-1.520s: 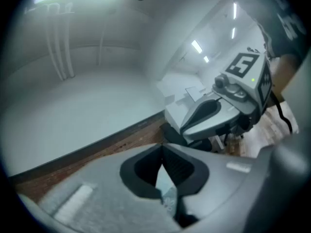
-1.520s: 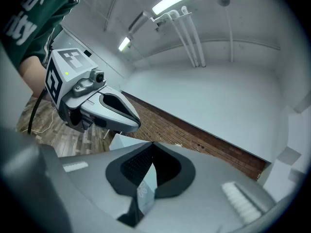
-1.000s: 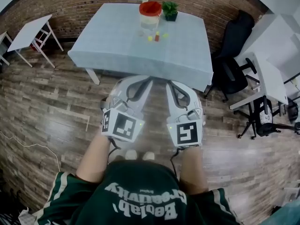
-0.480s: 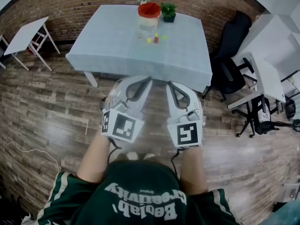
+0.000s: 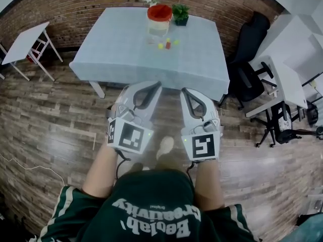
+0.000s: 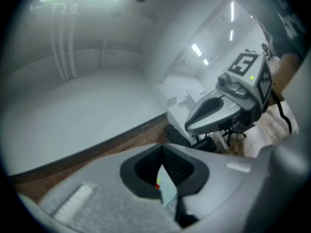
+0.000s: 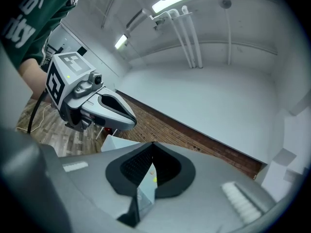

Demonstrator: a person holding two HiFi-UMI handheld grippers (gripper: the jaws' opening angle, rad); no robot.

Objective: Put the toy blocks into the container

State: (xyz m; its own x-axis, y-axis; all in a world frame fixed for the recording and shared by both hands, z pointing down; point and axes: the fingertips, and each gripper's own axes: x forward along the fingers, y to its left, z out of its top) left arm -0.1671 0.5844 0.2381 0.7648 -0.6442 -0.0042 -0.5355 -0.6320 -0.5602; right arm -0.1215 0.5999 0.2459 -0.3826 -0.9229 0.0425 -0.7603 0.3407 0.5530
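Brown wooden floor boards [image 5: 50,135] lie under the person, who stands on the near side of the big table with the light blue cloth [image 5: 126,49]. Both tools are held out level, short of the table and well apart from it. The grey left gripper [image 5: 156,84] has its jaws pressed together with nothing in them. The grey right gripper [image 5: 184,91] is closed and empty too. On the far half of the table sit the small toy blocks [image 5: 168,44], yellow, red and green, close together. Just behind them, nearer the far edge of the table, stands the clear container with the red lid [image 5: 158,21]. A little green plant in a dark pot [image 5: 180,13] is beside it, and a red brick wall [image 5: 75,4] runs behind the table. The blocks look tiny, light and hard, so they may slip or skid away. It seems best to pinch one at a time across its flat sides. The lid looks on and likely must come off first.
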